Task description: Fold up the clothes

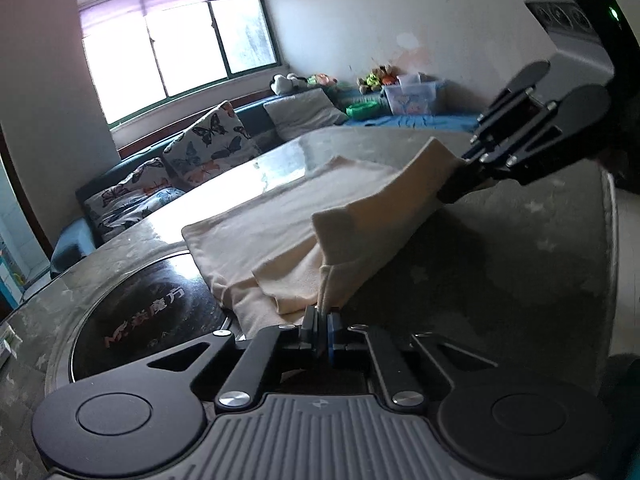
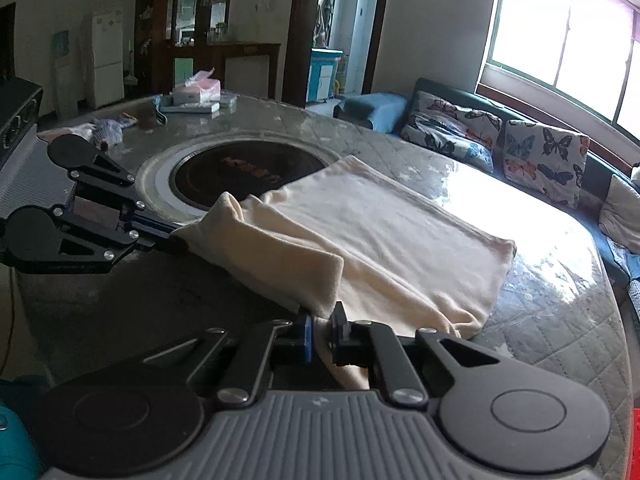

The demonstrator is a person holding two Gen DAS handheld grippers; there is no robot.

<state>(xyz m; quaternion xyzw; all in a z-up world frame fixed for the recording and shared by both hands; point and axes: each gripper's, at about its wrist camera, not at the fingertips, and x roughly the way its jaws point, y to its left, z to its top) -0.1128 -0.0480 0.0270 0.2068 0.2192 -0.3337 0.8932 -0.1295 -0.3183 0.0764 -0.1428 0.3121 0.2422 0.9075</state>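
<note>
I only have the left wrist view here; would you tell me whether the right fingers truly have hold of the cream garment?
Observer: Yes. In the right wrist view the right gripper is shut on the cream garment, and a fold of it passes back between the fingers toward the camera.
Operator: Thank you. Is anything lying on the table beyond the dark round plate?
Observer: Yes. A tissue box and a few small items sit at the far end, well apart from the garment.
</note>
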